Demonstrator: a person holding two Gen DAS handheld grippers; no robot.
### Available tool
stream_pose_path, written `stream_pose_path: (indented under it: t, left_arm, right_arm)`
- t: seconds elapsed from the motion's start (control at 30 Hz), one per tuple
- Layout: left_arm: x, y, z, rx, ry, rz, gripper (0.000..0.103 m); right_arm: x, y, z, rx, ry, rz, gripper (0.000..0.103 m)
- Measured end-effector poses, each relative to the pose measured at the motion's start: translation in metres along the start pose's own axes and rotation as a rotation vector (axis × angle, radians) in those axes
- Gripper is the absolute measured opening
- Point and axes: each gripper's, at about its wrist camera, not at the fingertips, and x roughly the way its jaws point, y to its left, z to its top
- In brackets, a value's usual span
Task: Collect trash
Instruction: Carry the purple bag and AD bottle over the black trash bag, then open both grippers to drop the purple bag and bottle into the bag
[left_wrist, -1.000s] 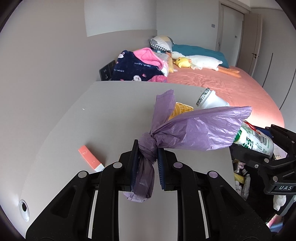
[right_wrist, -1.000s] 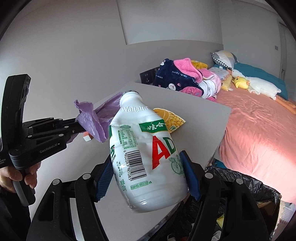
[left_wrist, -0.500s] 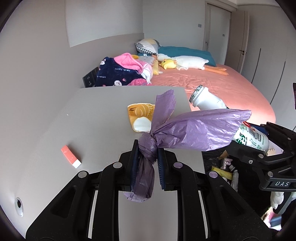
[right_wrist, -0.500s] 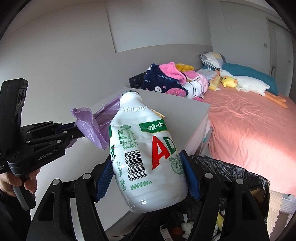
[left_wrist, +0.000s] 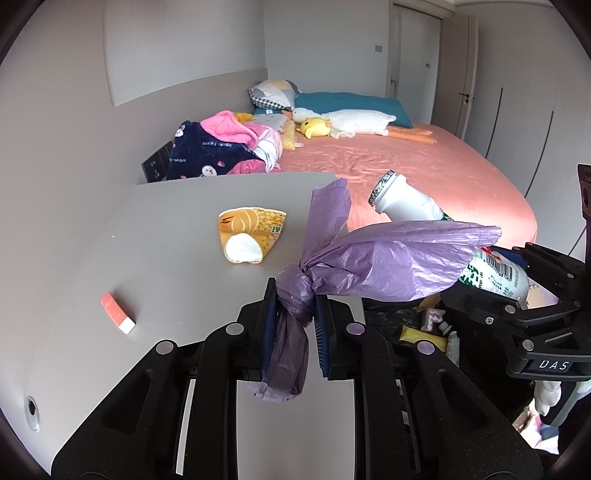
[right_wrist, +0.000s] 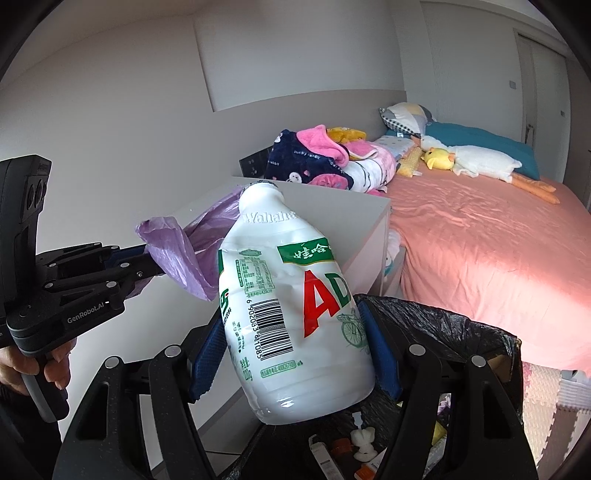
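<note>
The left hand-held gripper (left_wrist: 294, 321) is fully closed on the knot of a purple plastic bag (left_wrist: 384, 266), held above the near edge of the grey bench (left_wrist: 166, 229). An eraser (left_wrist: 117, 313) and a yellow wrapper (left_wrist: 251, 236) lie ahead to its left. The right hand-held gripper (right_wrist: 291, 354) clamps a white bottle (right_wrist: 295, 314), jaws partly apart, over the black-lined trash bin (right_wrist: 461, 332).
</note>
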Motion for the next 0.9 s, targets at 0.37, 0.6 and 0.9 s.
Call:
stream_pose_path:
  t: [0.37, 0.6, 0.9]
  left_arm:
    - [0.011, -0.027, 0.003, 0.044, 0.019, -0.038, 0.018]
    - [0.022, -0.045, 0.008, 0.066, 0.030, -0.073, 0.018]
    - [0.033, -0.073, 0.013, 0.105, 0.045, -0.124, 0.018]
  right_arm:
    - [-0.010, -0.024, -0.008, 0.048, -0.006, -0.035, 0.070]
    - [-0.018, -0.040, -0.012, 0.076, -0.014, -0.062, 0.070]
    - [-0.029, -0.066, -0.015, 0.118, -0.025, -0.104, 0.070]
